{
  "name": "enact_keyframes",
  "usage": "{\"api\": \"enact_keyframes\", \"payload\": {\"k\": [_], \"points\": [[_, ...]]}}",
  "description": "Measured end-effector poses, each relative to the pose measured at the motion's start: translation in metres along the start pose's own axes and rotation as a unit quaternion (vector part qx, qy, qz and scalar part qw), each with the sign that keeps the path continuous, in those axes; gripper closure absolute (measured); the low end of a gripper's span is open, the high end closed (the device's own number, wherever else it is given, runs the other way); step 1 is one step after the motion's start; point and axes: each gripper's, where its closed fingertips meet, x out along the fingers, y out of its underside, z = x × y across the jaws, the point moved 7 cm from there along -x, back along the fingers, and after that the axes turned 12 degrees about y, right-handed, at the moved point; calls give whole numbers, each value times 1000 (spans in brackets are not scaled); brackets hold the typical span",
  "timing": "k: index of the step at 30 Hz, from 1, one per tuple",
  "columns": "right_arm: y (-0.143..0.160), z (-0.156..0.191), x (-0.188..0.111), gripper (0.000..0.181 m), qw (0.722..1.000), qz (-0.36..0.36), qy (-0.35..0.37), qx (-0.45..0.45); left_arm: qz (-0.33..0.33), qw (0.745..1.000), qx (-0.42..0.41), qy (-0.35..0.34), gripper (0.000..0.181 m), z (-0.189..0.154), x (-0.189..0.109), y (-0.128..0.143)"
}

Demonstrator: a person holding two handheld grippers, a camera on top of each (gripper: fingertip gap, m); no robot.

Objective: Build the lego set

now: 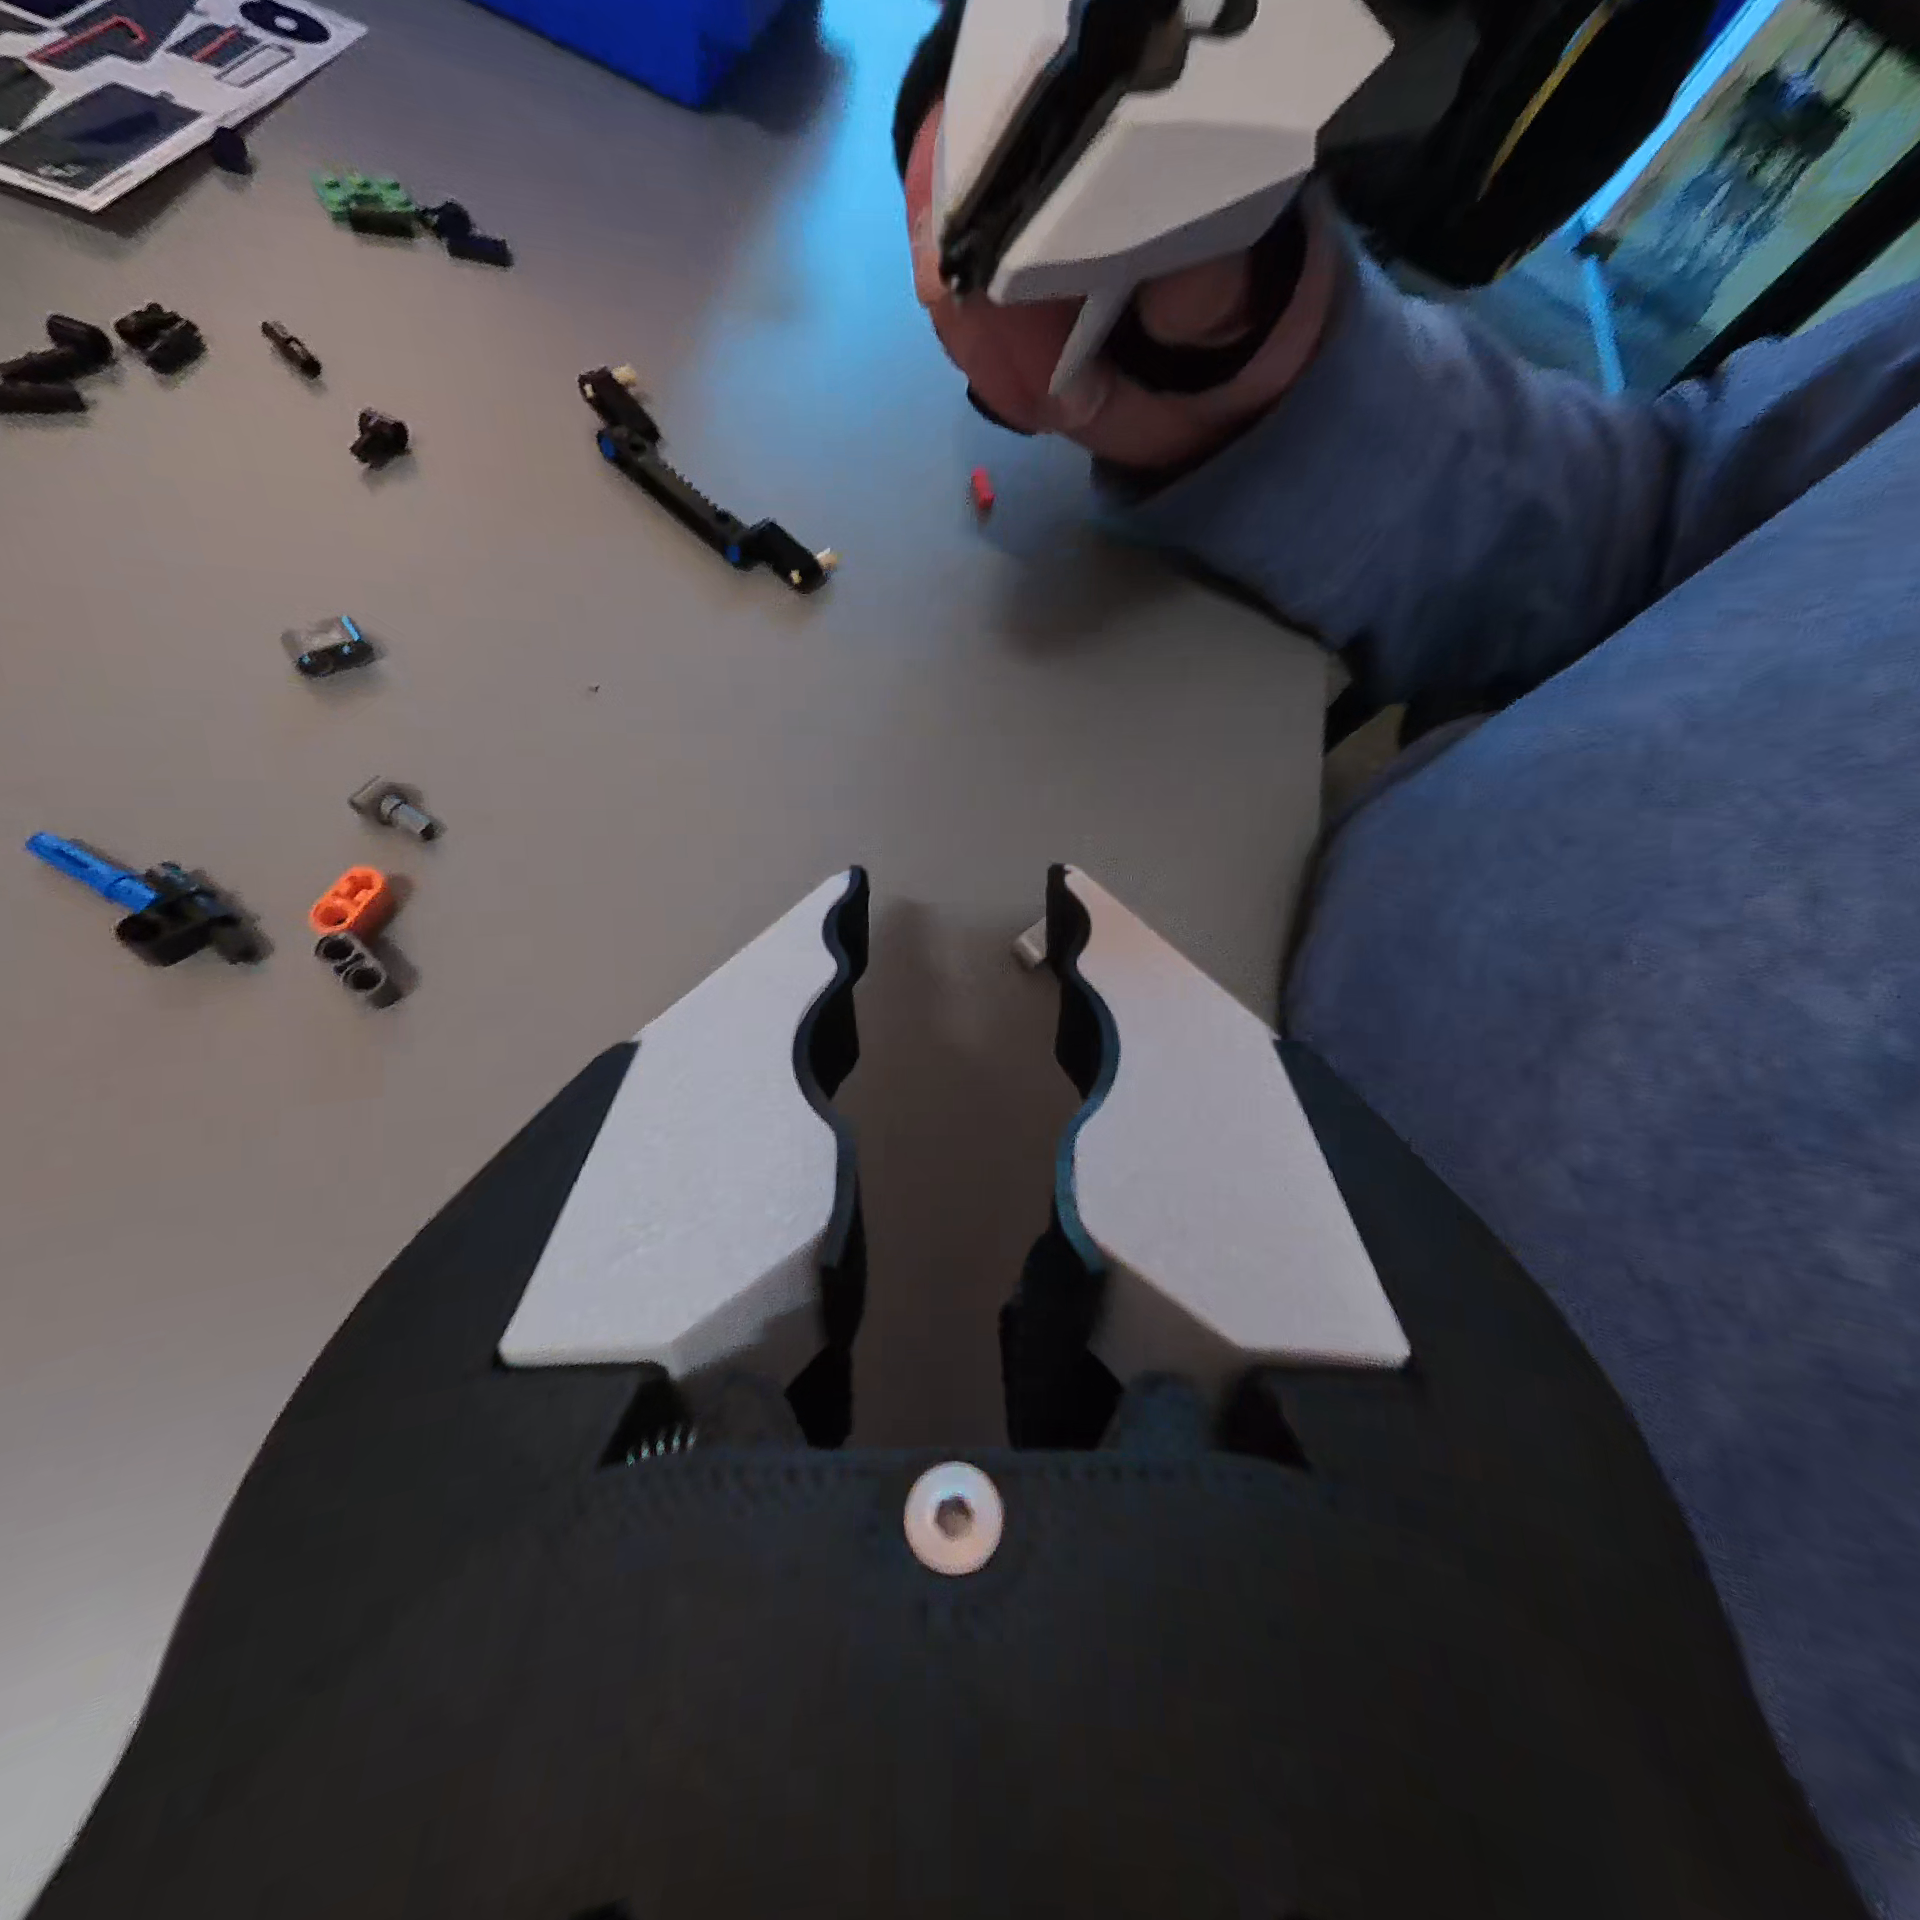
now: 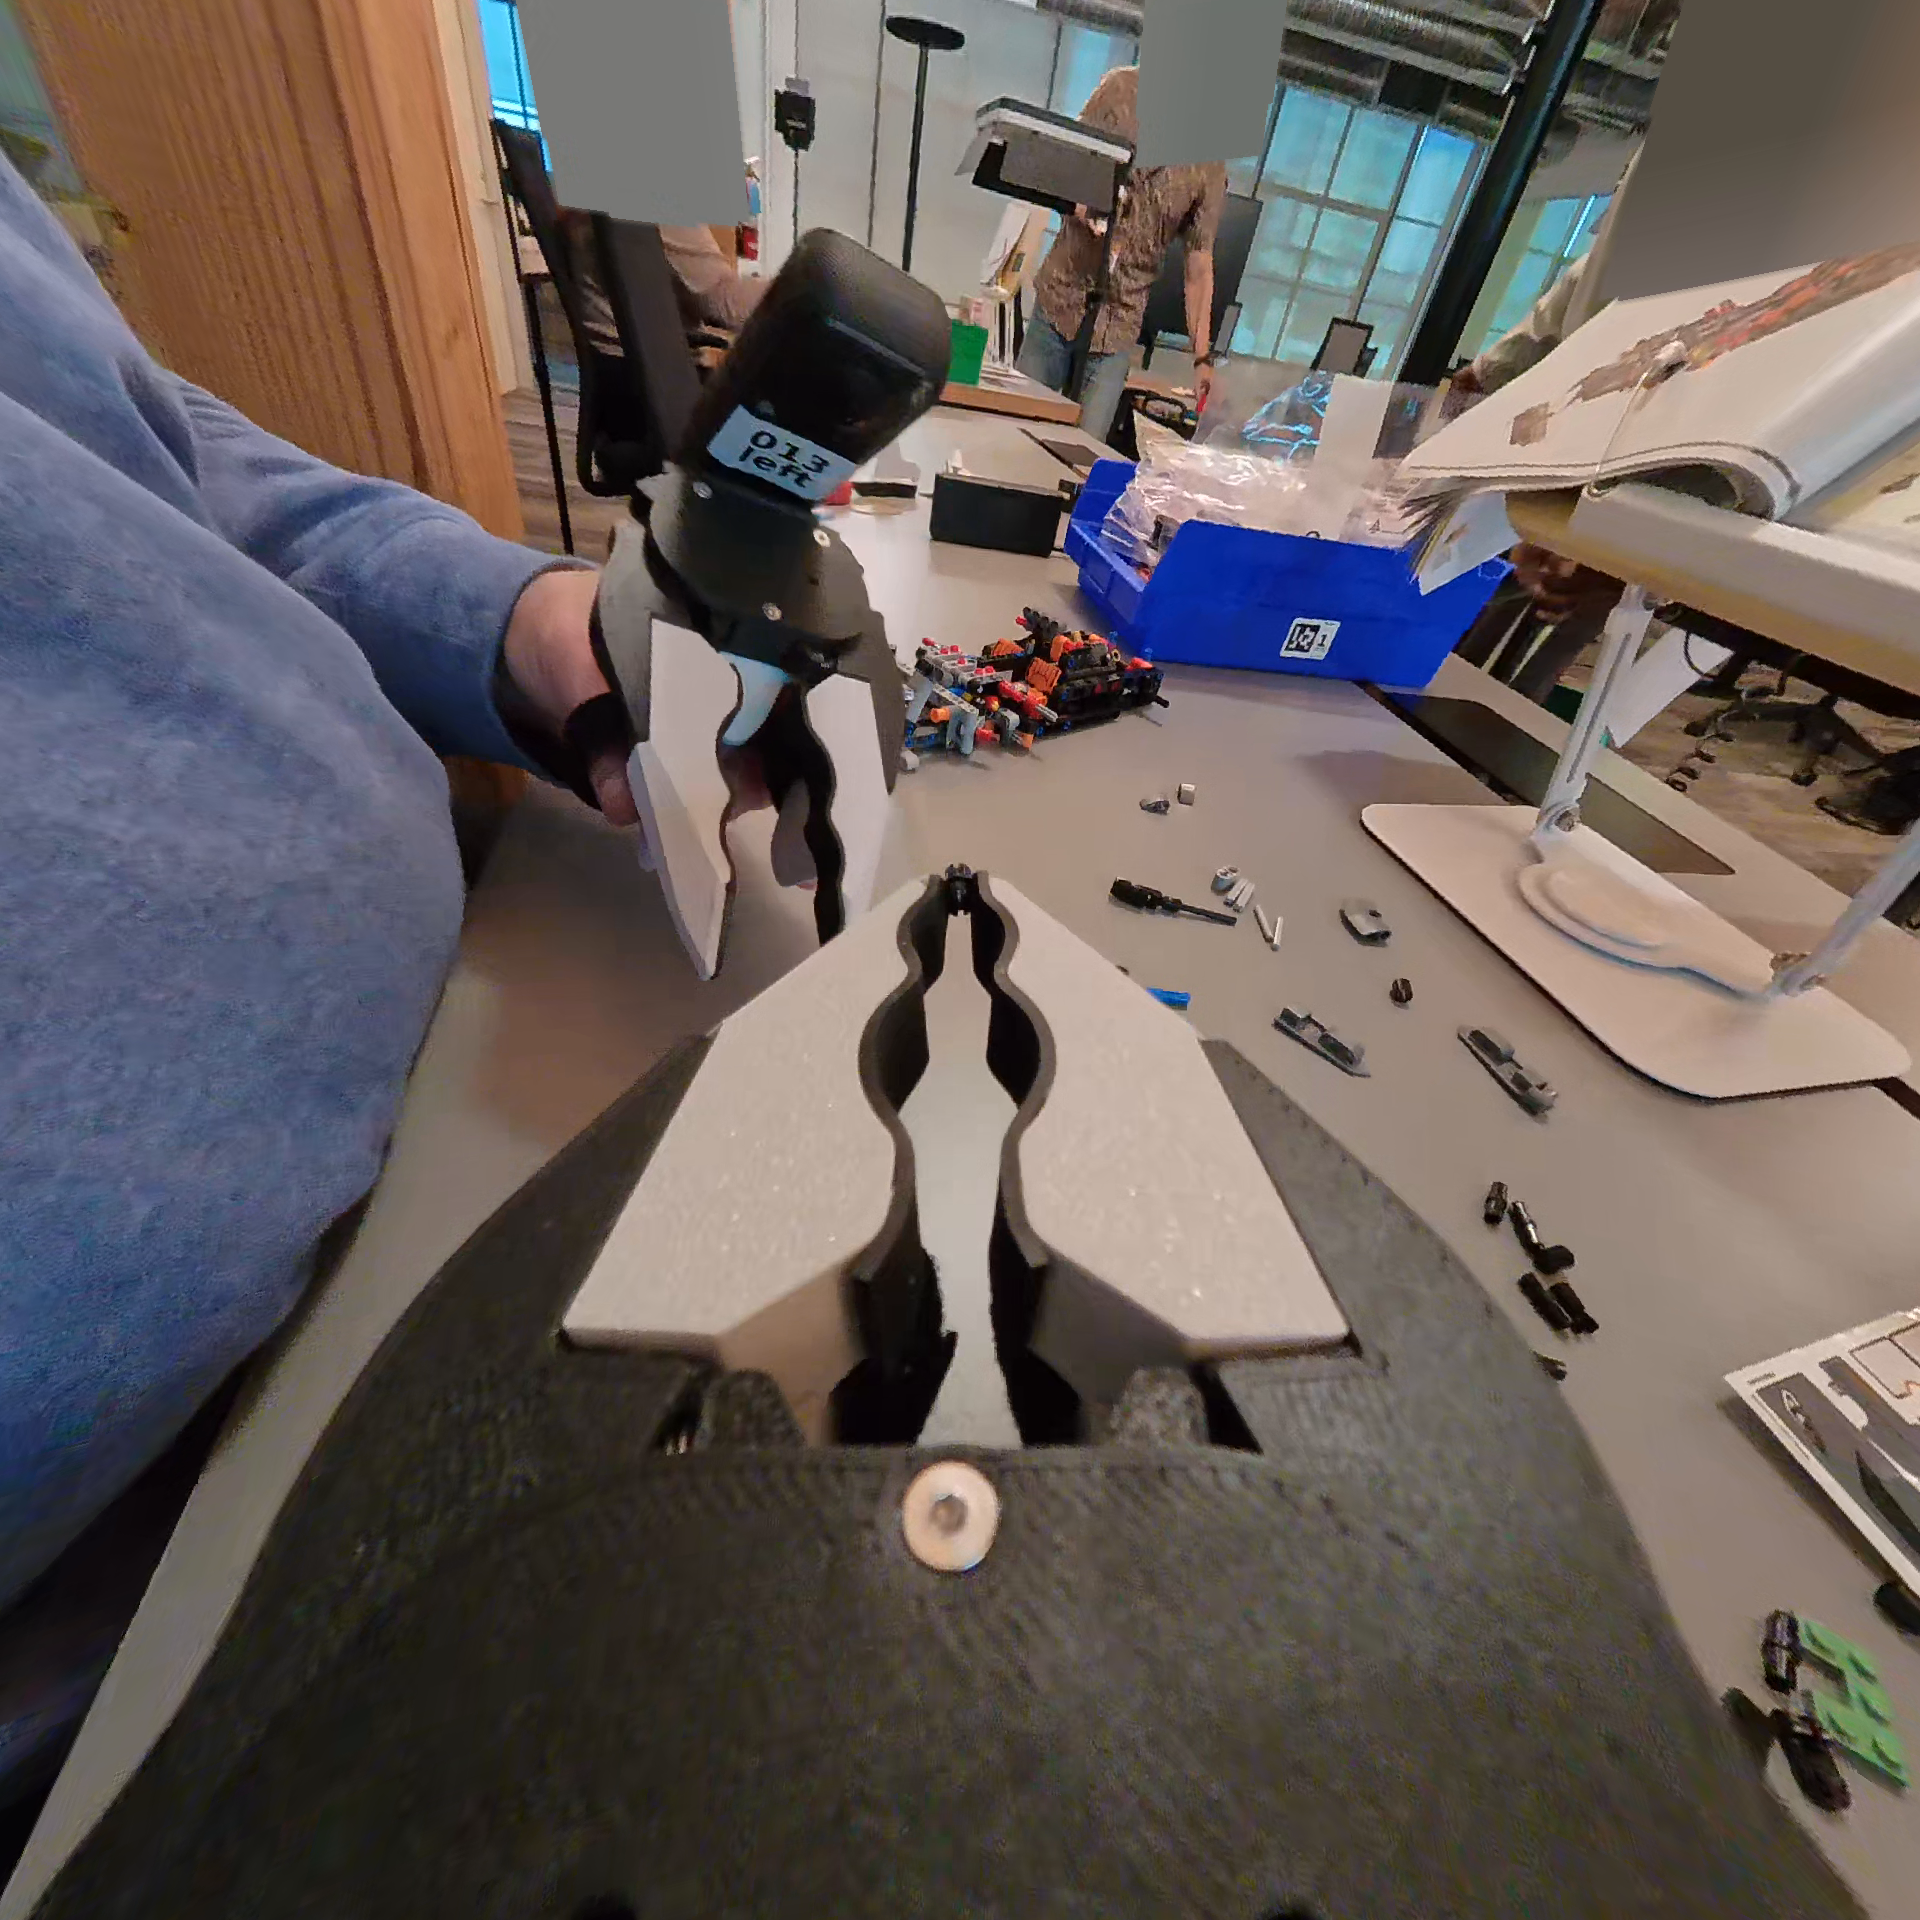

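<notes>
My left gripper (image 1: pixel 956 894) is open and empty, low over the grey table (image 1: pixel 623 727) near its front edge. A small grey piece (image 1: pixel 1029 945) lies just beside its right finger. My right gripper (image 2: pixel 961 894) is shut on a small black Lego piece (image 2: pixel 958 885) at its tips, held above the table. It also shows at the top of the left wrist view (image 1: pixel 961 272). The left gripper (image 2: pixel 769 935) shows in the right wrist view, open, just left of my right tips. A partly built orange, black and grey Lego model (image 2: pixel 1029 681) sits farther back.
Loose pieces lie scattered: a black rack assembly (image 1: pixel 707 488), a red piece (image 1: pixel 981 488), an orange connector (image 1: pixel 351 899), a blue axle (image 1: pixel 83 860). A blue bin (image 2: pixel 1278 603), a booklet on a stand (image 2: pixel 1714 395) and a sticker sheet (image 2: pixel 1849 1434) are around. A blue sleeve (image 2: pixel 208 727) is at the left. There is about 9 cm between the tips of the two grippers. The orange connector (image 1: pixel 351 899) is closer to my left gripper, around 10 cm from its tips; the right tips are 15 cm off.
</notes>
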Motion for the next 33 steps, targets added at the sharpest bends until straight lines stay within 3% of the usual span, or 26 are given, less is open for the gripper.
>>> {"api": "enact_keyframes", "payload": {"k": [15, 33], "points": [[5, -2, 2, 180, 1000, 11, -3, 6, 42, 994, 44, -88, 143, -14, -1, 17], [6, -1, 3, 179, 1000, 16, -12, 14, 115, 985, 94, -86, 144, -25, 26, 28]]}}
